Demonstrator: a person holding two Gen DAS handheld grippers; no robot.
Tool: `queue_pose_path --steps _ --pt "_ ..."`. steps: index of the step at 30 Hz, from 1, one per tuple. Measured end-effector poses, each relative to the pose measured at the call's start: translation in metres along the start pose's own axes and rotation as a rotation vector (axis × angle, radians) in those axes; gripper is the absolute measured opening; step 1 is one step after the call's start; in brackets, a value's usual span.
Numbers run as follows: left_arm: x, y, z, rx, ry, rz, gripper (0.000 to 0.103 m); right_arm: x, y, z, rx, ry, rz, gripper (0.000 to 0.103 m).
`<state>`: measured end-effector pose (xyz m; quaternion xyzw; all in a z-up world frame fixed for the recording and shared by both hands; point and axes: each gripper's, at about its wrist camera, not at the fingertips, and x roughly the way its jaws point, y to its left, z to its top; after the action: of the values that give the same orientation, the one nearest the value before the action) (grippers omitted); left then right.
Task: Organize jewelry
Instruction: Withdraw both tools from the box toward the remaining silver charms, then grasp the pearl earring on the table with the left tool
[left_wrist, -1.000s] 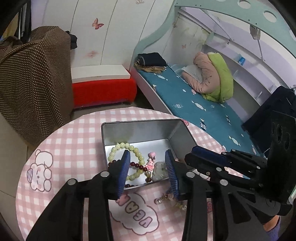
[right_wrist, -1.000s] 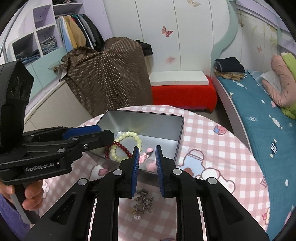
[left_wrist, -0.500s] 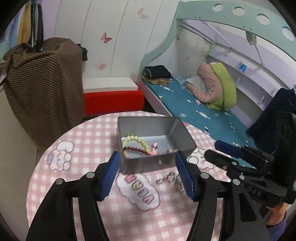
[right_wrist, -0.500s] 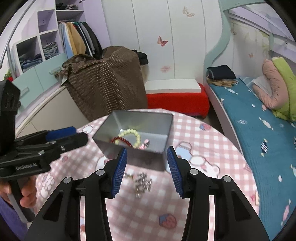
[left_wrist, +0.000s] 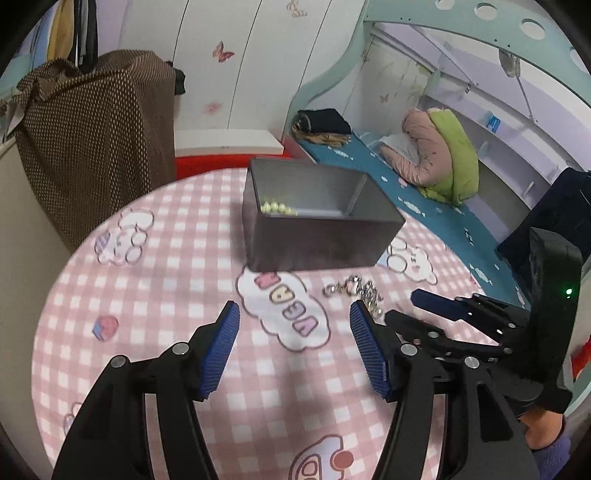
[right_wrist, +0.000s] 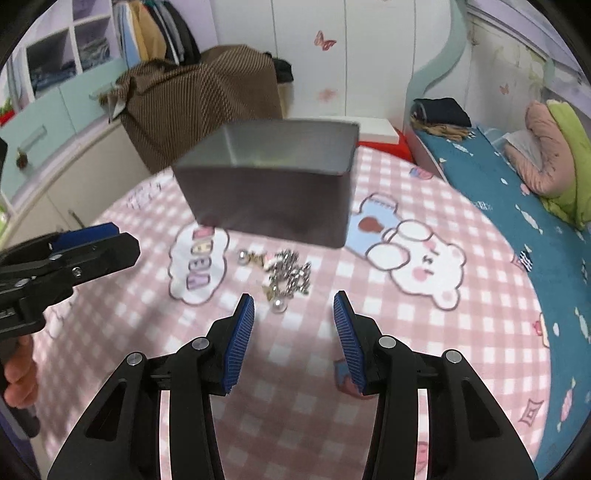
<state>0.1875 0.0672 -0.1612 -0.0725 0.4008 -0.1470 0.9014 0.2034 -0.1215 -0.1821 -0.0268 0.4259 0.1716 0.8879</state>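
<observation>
Two grippers over a round table with a pink checked cartoon-print cloth (left_wrist: 155, 295), both pointing down at it.

Biggest item on it: grey rectangular metal tin (left_wrist: 317, 236), open top, standing toward the far side of the table. Pale green bead bracelet (left_wrist: 277, 208) visible inside, lying against the tin's left inner wall; rest of the contents hidden by the near wall.

Silver metal bead chain with small charms (right_wrist: 288, 273) lies bunched on the cloth just in front of the tin's near wall, not touching it, beside the white cloud print with letters (right_wrist: 199, 264).

Left gripper (left_wrist: 295, 317): blue ribbed pads wide apart, nothing between them but cloth. Hovers near-left of the chain; its right pad sits just beside the chain's edge in its own view.

Right gripper (right_wrist: 293, 310): jaws parted, empty. Chain lies just beyond the fingertips, roughly centred on the gap. One loose silver bead sits nearest, close to the left pad.

Frames slightly motion-blurred.
</observation>
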Motion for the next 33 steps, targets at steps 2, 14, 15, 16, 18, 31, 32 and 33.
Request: queue_pose_path --steps 2,14,15,16,18,31,32,33 --pt "0.002 0.001 -0.004 -0.003 0.008 0.003 0.060 0.007 0.004 -0.001 -0.004 0.013 0.006 0.044" --pt "0.013 0.001 -0.005 -0.004 0.030 -0.009 0.060 0.020 0.012 0.004 -0.031 0.027 -0.001 0.012" --pt "0.015 0.001 -0.004 -0.002 0.032 -0.012 0.060 0.020 0.011 0.004 -0.032 0.028 0.003 0.012" --pt "0.016 0.000 -0.004 -0.002 0.034 -0.012 0.060 0.019 0.010 0.003 -0.034 0.028 0.004 0.012" --pt "0.018 -0.002 -0.004 0.004 0.037 -0.016 0.060 0.013 0.005 0.000 -0.027 0.023 -0.001 0.012" --pt "0.052 -0.029 -0.001 0.061 0.072 0.008 0.060 -0.023 -0.045 -0.008 0.075 -0.044 0.021 0.012" --pt "0.055 -0.030 0.000 0.071 0.073 0.018 0.060 -0.022 -0.048 -0.010 0.079 -0.041 0.024 0.012" --pt "0.058 -0.032 0.000 0.082 0.074 0.028 0.060 -0.022 -0.050 -0.011 0.083 -0.043 0.026 0.012"
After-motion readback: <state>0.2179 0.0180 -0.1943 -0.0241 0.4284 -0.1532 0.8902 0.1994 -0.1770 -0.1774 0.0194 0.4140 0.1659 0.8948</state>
